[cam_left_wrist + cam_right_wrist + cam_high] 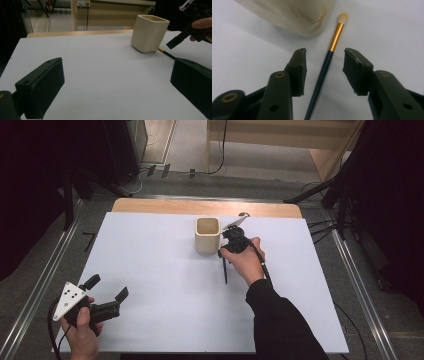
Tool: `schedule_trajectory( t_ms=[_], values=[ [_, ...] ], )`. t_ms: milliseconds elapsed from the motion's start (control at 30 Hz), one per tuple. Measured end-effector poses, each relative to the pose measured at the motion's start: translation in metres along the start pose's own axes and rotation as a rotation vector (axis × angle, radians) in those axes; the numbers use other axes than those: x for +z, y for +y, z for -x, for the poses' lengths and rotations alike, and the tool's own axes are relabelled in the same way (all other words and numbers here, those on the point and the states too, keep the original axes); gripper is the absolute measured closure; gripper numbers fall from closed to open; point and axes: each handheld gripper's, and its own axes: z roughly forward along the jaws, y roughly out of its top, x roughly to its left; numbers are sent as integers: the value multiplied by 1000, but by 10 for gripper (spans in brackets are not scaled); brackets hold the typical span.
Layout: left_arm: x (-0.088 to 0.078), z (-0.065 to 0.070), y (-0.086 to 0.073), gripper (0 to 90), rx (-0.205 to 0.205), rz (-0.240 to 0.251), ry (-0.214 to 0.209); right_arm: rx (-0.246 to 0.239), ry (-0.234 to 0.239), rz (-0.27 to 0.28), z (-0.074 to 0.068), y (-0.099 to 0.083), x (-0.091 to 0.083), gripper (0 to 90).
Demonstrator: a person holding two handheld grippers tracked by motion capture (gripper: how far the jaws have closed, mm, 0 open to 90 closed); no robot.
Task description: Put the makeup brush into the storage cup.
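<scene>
Now the right gripper (324,62) stands over the brush (325,67) with its jaws partly open – one on each side of the dark handle, neither touching it. This brush lies flat on the white table (150,285), its pale tip just beside the cup (207,235). Well apart, the left gripper (106,288) rests wide open and holds nothing.
</scene>
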Motion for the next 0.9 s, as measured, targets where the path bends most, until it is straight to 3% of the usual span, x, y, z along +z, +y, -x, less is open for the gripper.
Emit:
schedule_trajectory(
  t_ms=[200, 400, 700, 900],
  values=[
    [0, 1, 0, 0, 3, 0, -5, 20, -26, -40, 0, 0, 6, 619],
    [1, 1, 0, 0, 5, -4, -9, 70, 14, -81, 2, 0, 10, 686],
    [1, 1, 0, 0, 6, -5, -10, 83, -16, -100, 0, 1, 18, 694],
    [1, 0, 0, 0, 3, -2, -11, 120, -34, -103, 1, 1, 22, 797]
  ],
)
